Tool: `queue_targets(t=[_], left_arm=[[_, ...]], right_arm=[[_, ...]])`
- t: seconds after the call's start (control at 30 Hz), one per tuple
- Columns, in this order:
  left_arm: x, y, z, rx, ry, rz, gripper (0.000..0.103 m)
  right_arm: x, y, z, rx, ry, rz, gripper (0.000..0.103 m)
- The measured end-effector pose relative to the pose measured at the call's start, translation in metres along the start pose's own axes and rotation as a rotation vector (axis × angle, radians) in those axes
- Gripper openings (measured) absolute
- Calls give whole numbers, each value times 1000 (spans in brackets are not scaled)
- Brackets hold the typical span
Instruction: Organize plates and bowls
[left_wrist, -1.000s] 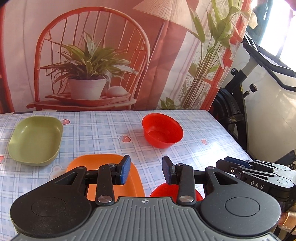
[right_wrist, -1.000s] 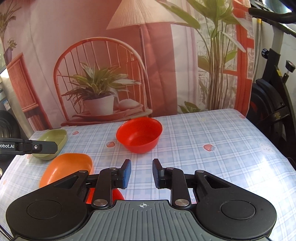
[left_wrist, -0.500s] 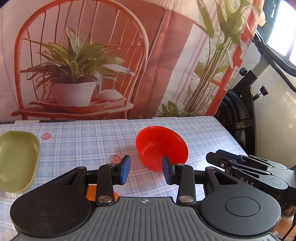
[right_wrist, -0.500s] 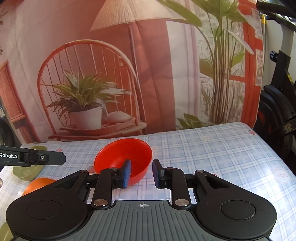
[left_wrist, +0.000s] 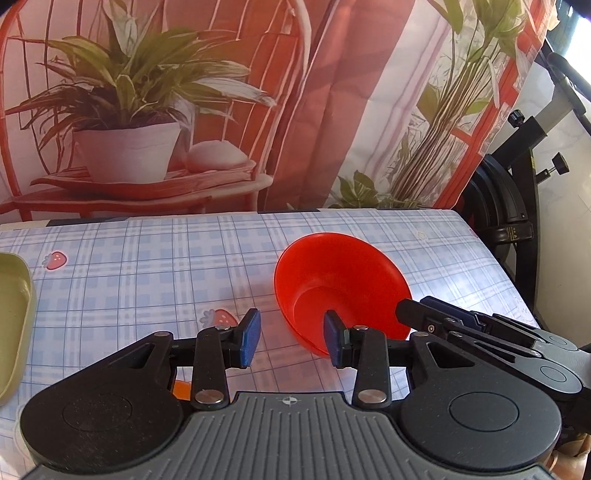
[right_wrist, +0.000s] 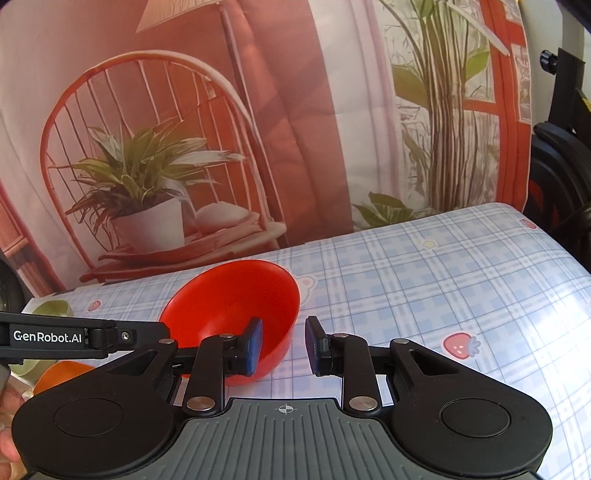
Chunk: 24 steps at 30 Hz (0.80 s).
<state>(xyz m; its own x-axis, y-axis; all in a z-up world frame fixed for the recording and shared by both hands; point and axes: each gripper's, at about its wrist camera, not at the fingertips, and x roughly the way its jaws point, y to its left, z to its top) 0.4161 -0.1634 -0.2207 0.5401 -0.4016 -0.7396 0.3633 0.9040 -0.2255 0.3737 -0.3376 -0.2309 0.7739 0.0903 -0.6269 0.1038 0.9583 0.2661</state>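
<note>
Red bowl (left_wrist: 341, 284), glossy, round, tilted, right tongs (right_wrist: 283, 345) spread astride its rim, left tongs (left_wrist: 291, 341) released

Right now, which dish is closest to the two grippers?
The round red plastic bowl: each gripper has a fingertip at its rim. The pale green dish sits off at the table's left edge, and the orange plate lies farther back left.

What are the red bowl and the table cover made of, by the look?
Red bowl: likely plastic, smooth semi-gloss; uniform saturated colour, thin rim, soft sheen inside. Melamine can't be ruled out.
Table cover: looks like vinyl or oilcloth, glossy; printed blue plaid with strawberries, bright window glare on its surface.
Green dish at the left edge: matte, probably plastic too.
</note>
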Motion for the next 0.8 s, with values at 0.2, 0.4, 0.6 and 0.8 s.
queue_targets(t=[0.2, 0.4, 0.6, 0.8], left_arm=[[9, 2, -3, 10, 2, -5, 25], [6, -1, -6, 46, -8, -12, 16], [-13, -2, -10, 50, -33, -11, 16], [-48, -4, -15, 72, -69, -12, 16]], right_arm=[[4, 2, 0, 2, 11, 6, 19], [2, 3, -3, 19, 12, 14, 13], [-17, 14, -2, 28, -18, 29, 12], [-47, 29, -2, 39, -45, 38, 12]])
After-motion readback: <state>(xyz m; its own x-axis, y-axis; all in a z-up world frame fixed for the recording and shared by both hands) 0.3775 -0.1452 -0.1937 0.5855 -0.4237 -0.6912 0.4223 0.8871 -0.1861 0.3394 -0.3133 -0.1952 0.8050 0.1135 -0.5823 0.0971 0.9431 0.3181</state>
